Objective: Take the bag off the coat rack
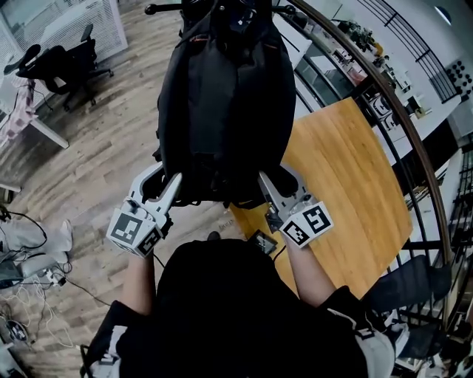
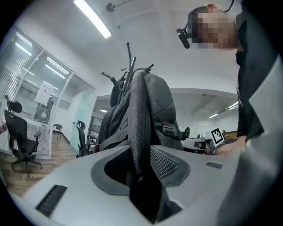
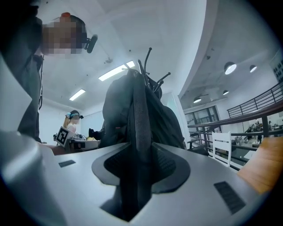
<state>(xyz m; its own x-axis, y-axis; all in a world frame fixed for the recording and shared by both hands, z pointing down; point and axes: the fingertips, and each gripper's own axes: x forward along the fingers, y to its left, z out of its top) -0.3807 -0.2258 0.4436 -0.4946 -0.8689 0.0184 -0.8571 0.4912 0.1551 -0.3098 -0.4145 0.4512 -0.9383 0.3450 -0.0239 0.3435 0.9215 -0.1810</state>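
A black backpack hangs from the dark coat rack, filling the middle of the head view. My left gripper is at the bag's lower left edge and my right gripper at its lower right edge. In the left gripper view a black shoulder strap runs upright between the jaws of the left gripper, which is shut on it; the rack's hooks stick up behind. In the right gripper view the right gripper pinches the other strap below the hooks.
A round wooden table stands right of the bag, edged by a curved black railing. A black office chair is at the far left on the wood floor. Cables lie at the lower left.
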